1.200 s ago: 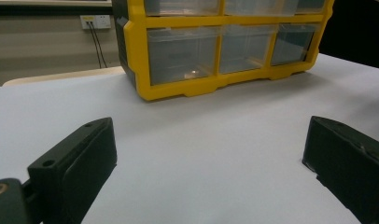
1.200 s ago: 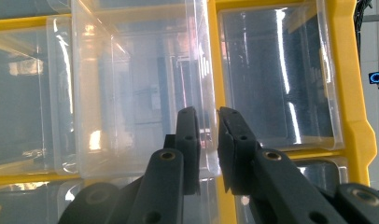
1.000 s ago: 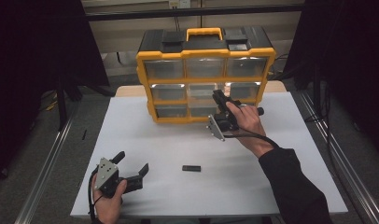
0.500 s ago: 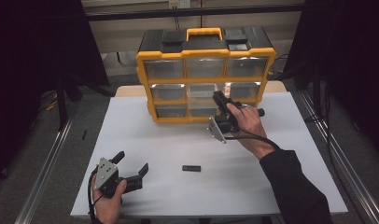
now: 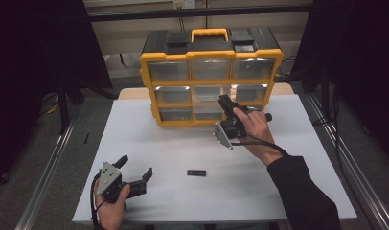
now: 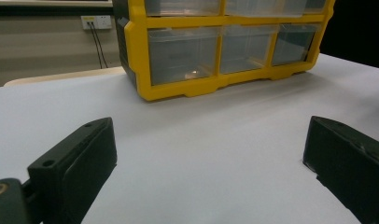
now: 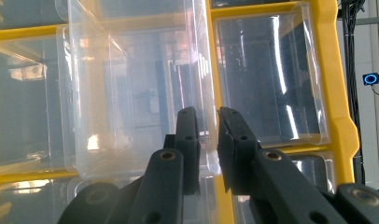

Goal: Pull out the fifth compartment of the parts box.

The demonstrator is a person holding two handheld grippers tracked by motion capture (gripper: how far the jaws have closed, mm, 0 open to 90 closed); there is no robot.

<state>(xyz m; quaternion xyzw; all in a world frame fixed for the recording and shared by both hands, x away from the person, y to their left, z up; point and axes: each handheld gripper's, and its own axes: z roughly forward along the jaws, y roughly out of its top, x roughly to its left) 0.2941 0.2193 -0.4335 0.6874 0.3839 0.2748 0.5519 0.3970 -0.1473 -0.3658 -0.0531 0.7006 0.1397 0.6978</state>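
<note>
Clear plastic is what I have between the jaws of my right gripper [image 7: 207, 133]: they stand narrow, pinching the side wall of the middle drawer [image 7: 131, 93] in the centre row of the yellow organizer [image 5: 211, 79], which stands at the far side of the white table [image 5: 298, 191]. That drawer sits partly pulled out, proud of its neighbours. I judge it light and empty, though I cannot see its floor well. The thin wall looks stiff but brittle, and smooth enough to slip, so a hard squeeze could crack it or a skewed pull could jam it in its slot. I would keep hold low on the wall near the front corner, where it is stiffest, and draw straight out. My left gripper [image 5: 135, 175] rests near the table's front edge, jaws wide with nothing in them. A small black piece [image 5: 196, 172] lies on the table between the two hands.
</note>
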